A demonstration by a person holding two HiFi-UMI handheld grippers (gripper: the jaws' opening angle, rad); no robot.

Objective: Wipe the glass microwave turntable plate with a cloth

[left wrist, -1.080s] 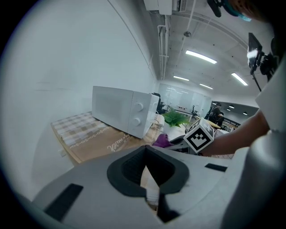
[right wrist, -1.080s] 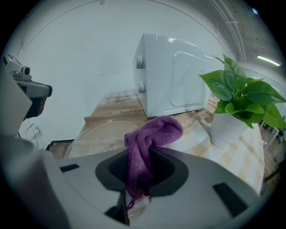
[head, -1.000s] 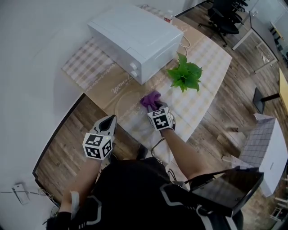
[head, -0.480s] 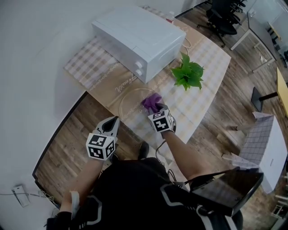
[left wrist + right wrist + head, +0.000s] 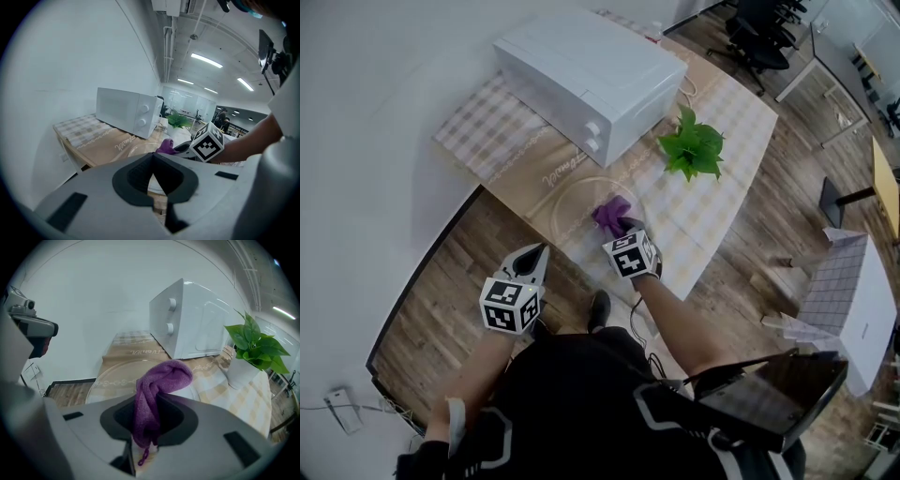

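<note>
Your right hand-held gripper (image 5: 146, 420) is pinching a purple cloth (image 5: 166, 373). Its jaws are pressed on the middle of the cloth. One bunched end pokes out past the tips, and a small loop hangs down from the other end.

The glass turntable plate (image 5: 110, 378) lies flat on the table (image 5: 520, 164), just in front of the white microwave (image 5: 581, 66). The plate sits partly on a checked tablecloth (image 5: 712, 211) and partly on the bare brown top. The cloth is over the near right part of the plate, close to its rim. You cannot tell from these views how hard the cloth presses on the glass.

Your left hand-held gripper (image 5: 153, 159) has its jaws pressed together at the tips, with nothing between them. It hangs off the near edge of the table, over the wooden floor (image 5: 441, 300). It is apart from the plate and points up toward the table.

A green potted plant (image 5: 694, 148) stands on the tablecloth to the right of the microwave, well apart from the plate. The microwave door is closed, and its two round knobs face you
</note>
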